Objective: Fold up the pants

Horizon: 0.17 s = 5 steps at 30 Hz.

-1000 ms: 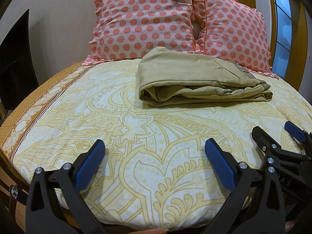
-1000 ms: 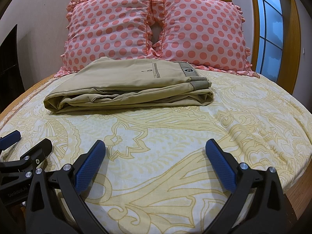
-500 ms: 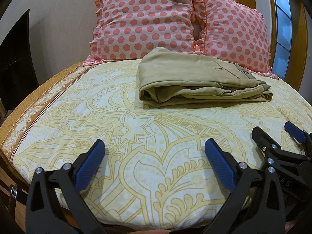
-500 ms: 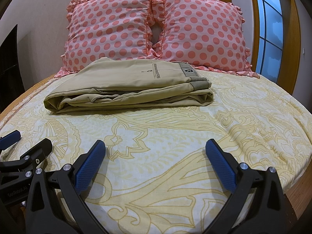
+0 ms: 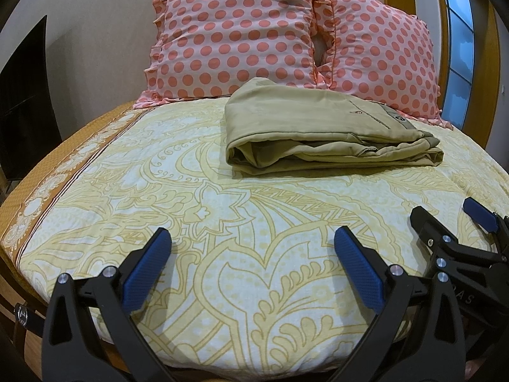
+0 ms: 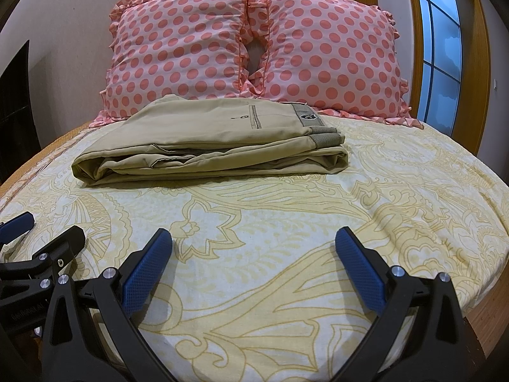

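A: We are at a bed (image 5: 222, 254) with a yellow patterned cover, and two pink dotted pillows (image 6: 178, 51) lean on the wall behind it. A window (image 6: 442, 47) with a wooden frame is on the right.

B: And the pants (image 6: 210, 140)?

A: We see them folded into a flat khaki bundle, lying on the cover just in front of the pillows. The waistband with its label is on the right end, on top, and the rounded fold is on the left end. In the left wrist view the pants (image 5: 318, 133) sit right of centre; in the right wrist view they sit a little left of centre.

B: How do our claws stand?

A: Our left gripper (image 5: 251, 264) has its jaws spread wide with only the cover between the blue pads (image 5: 146, 267). It grips nothing. Our right gripper (image 6: 254, 264) is spread just as wide and is empty too. Both hover over the near part of the bed, well apart from the pants.

B: Do we see each one from the other?

A: Yes. The right gripper (image 5: 458, 238) shows at the right edge of the left view, and the left gripper (image 6: 41, 242) shows at the left edge of the right view, side by side.
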Available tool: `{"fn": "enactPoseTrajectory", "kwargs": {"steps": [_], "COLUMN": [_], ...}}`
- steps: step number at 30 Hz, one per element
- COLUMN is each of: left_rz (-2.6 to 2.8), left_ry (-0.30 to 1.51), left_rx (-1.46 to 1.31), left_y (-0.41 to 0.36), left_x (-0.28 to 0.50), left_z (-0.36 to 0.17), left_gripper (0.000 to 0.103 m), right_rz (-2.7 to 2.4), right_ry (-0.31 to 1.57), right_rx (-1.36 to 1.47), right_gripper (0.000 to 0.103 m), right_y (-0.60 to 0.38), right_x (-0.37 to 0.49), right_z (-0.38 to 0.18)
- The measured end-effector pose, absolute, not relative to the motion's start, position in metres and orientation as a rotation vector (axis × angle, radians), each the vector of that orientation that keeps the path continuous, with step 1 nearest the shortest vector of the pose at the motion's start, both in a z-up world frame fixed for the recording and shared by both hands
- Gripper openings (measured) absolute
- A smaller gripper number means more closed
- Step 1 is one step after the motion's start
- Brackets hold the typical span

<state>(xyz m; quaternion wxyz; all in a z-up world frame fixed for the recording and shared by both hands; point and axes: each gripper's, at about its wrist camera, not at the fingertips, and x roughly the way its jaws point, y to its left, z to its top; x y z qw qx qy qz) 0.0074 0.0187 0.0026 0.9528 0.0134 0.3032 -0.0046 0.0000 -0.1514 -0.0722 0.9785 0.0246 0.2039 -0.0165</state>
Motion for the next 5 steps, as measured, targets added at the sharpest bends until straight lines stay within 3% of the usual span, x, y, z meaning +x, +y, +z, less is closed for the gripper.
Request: {"fn": "enactPoseTrajectory", "kwargs": {"steps": [5], "left_rz": [-0.008], "left_ry": [0.615], "left_rx": [0.025], "left_y": [0.0181], "left_x": [0.0074], "left_z": [0.0025], "left_gripper": [0.101], "right_rz": [-0.035], "right_ry": [0.411], "right_rx": [0.051], "right_gripper": [0.102], "right_y": [-0.1506], "right_x": [-0.0002], "right_z": [-0.0725]}}
